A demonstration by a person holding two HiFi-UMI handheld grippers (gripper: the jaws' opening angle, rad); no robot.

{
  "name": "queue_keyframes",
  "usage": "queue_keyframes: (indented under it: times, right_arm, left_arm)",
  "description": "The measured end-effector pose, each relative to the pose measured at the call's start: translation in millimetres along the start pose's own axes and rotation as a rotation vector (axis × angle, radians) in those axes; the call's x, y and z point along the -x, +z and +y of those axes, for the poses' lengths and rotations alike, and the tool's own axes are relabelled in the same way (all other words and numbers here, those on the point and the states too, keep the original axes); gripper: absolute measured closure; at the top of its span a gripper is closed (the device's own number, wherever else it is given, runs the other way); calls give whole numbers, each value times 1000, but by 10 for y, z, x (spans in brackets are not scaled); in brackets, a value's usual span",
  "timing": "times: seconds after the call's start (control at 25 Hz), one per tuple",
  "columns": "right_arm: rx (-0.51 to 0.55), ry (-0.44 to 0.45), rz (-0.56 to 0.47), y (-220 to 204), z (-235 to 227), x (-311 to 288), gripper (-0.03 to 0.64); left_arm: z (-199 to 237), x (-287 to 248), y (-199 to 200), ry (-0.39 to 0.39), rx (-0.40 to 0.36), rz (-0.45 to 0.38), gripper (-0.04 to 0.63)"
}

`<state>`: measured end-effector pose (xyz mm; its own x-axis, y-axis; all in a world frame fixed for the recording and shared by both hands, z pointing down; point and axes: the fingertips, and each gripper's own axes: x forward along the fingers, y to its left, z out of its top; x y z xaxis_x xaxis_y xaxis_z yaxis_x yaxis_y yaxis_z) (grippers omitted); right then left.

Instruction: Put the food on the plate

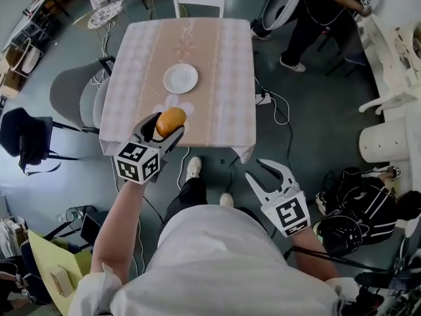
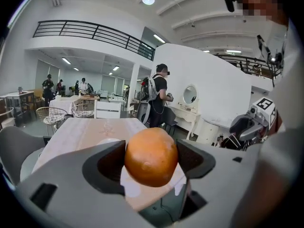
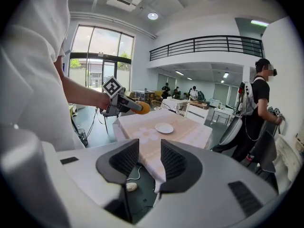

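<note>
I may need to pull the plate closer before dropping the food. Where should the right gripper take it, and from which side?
Take the plate by its rim at the edge nearest you. It lies flat on the table, so likely only the rim offers a hold. Bring the open right gripper in low from the near side, one jaw above the rim, one below.

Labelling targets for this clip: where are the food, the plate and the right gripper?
food (image 1: 171, 121), head view, its top surface
plate (image 1: 180, 78), head view, its bare centre
right gripper (image 3: 149, 151), right gripper view, midway between fingertips
</note>
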<state>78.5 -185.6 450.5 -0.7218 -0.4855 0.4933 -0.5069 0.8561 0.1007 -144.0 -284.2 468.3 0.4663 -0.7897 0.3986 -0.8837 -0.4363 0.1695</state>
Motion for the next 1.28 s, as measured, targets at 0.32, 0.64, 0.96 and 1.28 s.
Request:
queue_keyframes:
  times: [0.32, 0.64, 0.96, 1.28]
  right_arm:
    - [-73, -116, 40, 405, -338, -556, 465]
    - [-156, -237, 134, 455, -517, -847, 465]
    - [-194, -307, 182, 472, -624, -958, 465]
    - [-235, -331, 193, 426, -660, -1014, 465]
  left_arm:
    - [1017, -907, -32, -46, -60, 91, 247]
    - [1632, -1807, -304, -130, -141, 205, 247]
    - [1803, -2293, -622, -170, -223, 298, 247]
    - [1847, -2380, -735, -179, -233, 333, 247]
